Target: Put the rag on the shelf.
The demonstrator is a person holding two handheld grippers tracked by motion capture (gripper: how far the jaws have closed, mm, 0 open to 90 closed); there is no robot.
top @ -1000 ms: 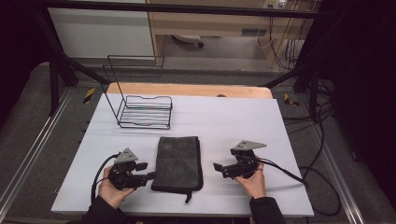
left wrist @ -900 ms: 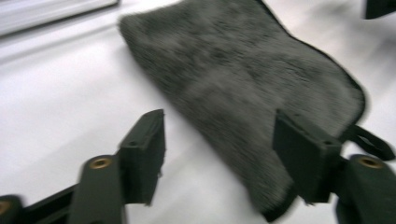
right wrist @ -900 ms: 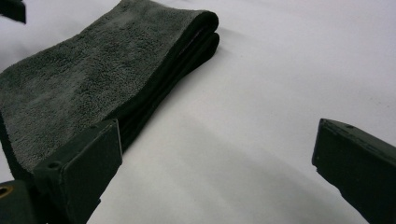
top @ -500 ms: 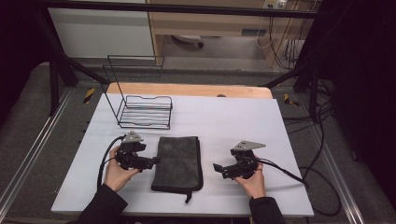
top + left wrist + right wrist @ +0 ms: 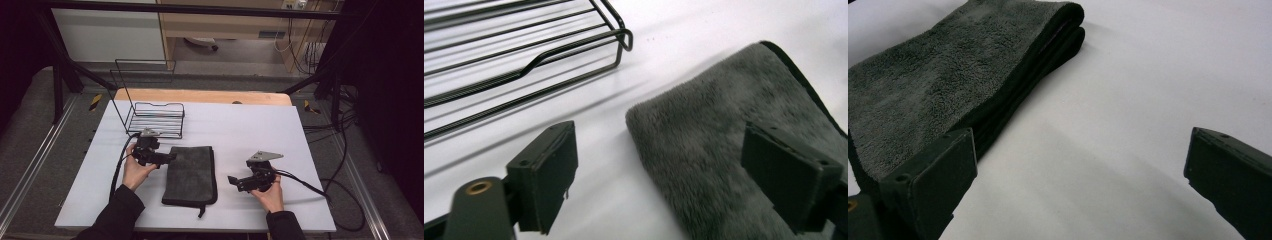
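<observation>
left tongs (image 5: 169, 158) held low in left hand (image 5: 134, 170), jaws wide apart, right tongs (image 5: 232, 180) in right hand (image 5: 269, 194), jaws spread too, both pointing inward

nothing readable is showing anywhere: no text, label, brand, number or sign is appearing on any surface in the three views.

White-topped table (image 5: 260, 125) with a wooden far edge (image 5: 200, 96), grey floor (image 5: 30, 125) around it, metal floor rails (image 5: 35, 167) left and right, pale wooden cabinet (image 5: 240, 22) beyond, black cables (image 5: 345, 150) right, dark surroundings either side
</observation>
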